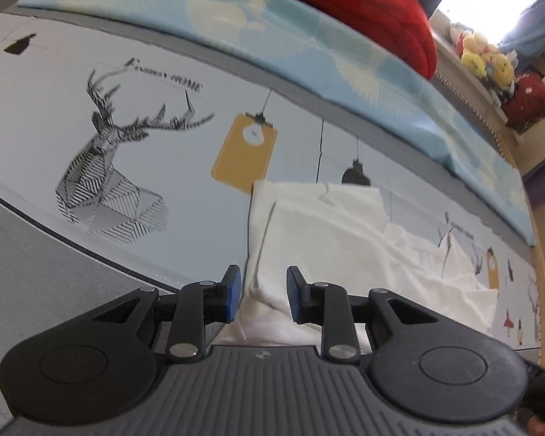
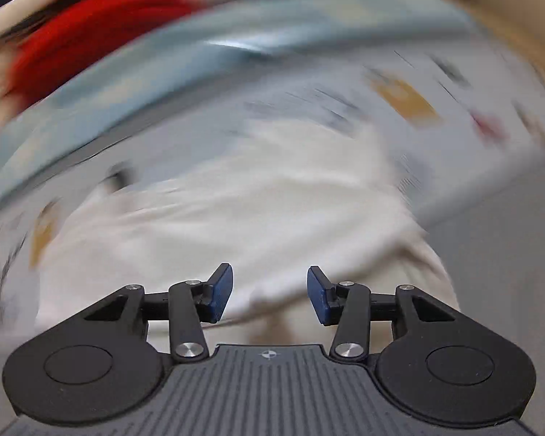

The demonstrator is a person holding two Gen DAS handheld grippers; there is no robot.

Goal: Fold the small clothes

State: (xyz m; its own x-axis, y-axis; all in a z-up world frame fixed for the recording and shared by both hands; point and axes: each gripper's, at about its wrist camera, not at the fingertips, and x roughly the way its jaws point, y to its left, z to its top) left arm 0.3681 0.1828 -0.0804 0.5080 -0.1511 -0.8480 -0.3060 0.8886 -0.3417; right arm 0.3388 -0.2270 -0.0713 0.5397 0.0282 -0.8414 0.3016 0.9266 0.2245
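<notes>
Wrinkly white cotton shirt [image 1: 345,239] lies just ahead of the left gripper [image 1: 263,294], jaws spread around a fold. Right gripper [image 2: 270,292] spread too (blurry). Red blanket [image 1: 363,11] beyond.

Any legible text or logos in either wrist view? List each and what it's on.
"HOME": on the printed bed sheet, above the deer head print; the script word before it is too blurred to read.
Second caption on the sheet near the white garment: unreadable.
Right wrist view: motion-blurred, nothing readable.
</notes>
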